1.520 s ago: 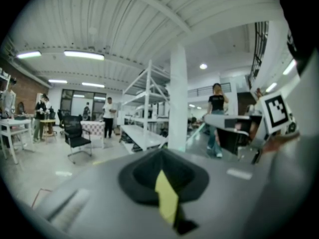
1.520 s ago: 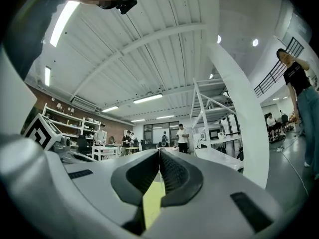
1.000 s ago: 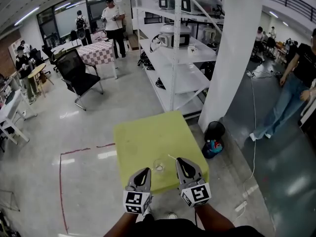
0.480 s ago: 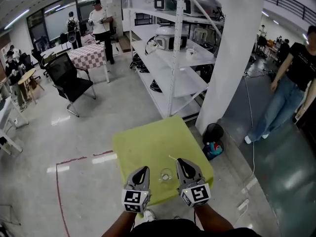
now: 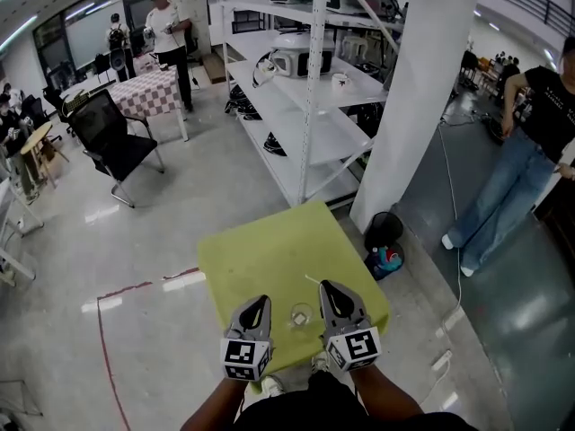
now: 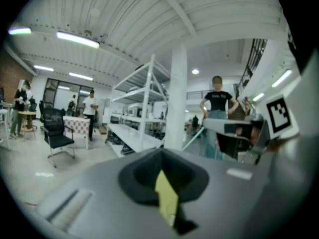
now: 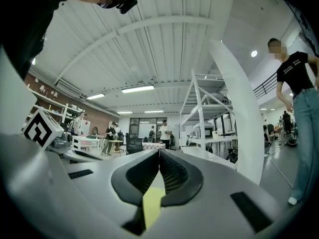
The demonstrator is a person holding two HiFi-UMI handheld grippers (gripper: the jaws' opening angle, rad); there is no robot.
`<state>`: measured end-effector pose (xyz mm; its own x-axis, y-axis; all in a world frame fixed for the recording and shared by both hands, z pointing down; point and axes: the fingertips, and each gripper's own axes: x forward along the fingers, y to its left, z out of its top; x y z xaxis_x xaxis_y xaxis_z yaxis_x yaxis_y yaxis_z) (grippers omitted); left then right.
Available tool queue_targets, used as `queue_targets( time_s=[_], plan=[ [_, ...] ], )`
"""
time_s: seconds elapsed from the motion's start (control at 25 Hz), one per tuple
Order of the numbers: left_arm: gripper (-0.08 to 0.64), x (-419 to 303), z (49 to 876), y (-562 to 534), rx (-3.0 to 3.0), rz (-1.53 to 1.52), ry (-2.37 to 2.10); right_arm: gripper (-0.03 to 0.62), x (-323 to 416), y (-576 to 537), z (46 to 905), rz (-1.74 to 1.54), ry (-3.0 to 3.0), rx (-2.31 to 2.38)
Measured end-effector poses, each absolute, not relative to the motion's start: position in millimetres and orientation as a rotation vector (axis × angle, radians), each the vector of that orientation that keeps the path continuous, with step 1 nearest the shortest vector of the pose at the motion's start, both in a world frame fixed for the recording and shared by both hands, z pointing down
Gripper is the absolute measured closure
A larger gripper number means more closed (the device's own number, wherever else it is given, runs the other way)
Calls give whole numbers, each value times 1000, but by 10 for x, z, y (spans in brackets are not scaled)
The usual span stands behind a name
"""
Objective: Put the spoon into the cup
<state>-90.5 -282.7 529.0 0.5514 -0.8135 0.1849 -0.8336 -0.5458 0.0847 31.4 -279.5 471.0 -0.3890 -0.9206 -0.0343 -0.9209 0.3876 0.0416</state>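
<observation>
A small clear glass cup (image 5: pixel 301 315) stands near the front edge of the yellow-green table (image 5: pixel 269 259). A thin pale spoon (image 5: pixel 311 281) lies on the table just beyond the cup, close to my right gripper's tip. My left gripper (image 5: pixel 259 303) hovers left of the cup and my right gripper (image 5: pixel 329 287) right of it, with the cup between them. Both are shut and hold nothing. In the left gripper view my left gripper (image 6: pixel 161 151) points up at the room, jaws together. In the right gripper view my right gripper (image 7: pixel 159 153) does the same.
Behind the table rise a white pillar (image 5: pixel 422 88) and a white shelf rack (image 5: pixel 310 106). A black round object and a blue item (image 5: pixel 386 250) sit on the floor at the table's right. A person in jeans (image 5: pixel 503 178) stands at right. A black chair (image 5: pixel 112 142) is far left.
The head view has drifted, so the table sits slightly left and lower in frame. Both grippers stay shut beside the cup. The person at right has stepped a little.
</observation>
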Motion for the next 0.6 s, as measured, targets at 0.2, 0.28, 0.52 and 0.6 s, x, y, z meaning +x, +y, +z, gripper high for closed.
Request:
queue_targets(
  time_s=[0.2,0.28,0.52,0.6],
  plan=[
    [554,-803,5324,-2965,2590,195,-1435,582,397,-2959,4778,56,2661,-1692],
    [554,-786,5352,-3006,2574,198,-1447,582,406,-3016,4816,44,2679,-1676],
    [554,-778,5565,-3020,2540,236,-1460,582,389,-3045,5089,-47,2731,-1652],
    [554,-773,5628,-3024,2530,259,-1458,583,367,-3050,5193,-65,2760,-1641]
  ],
)
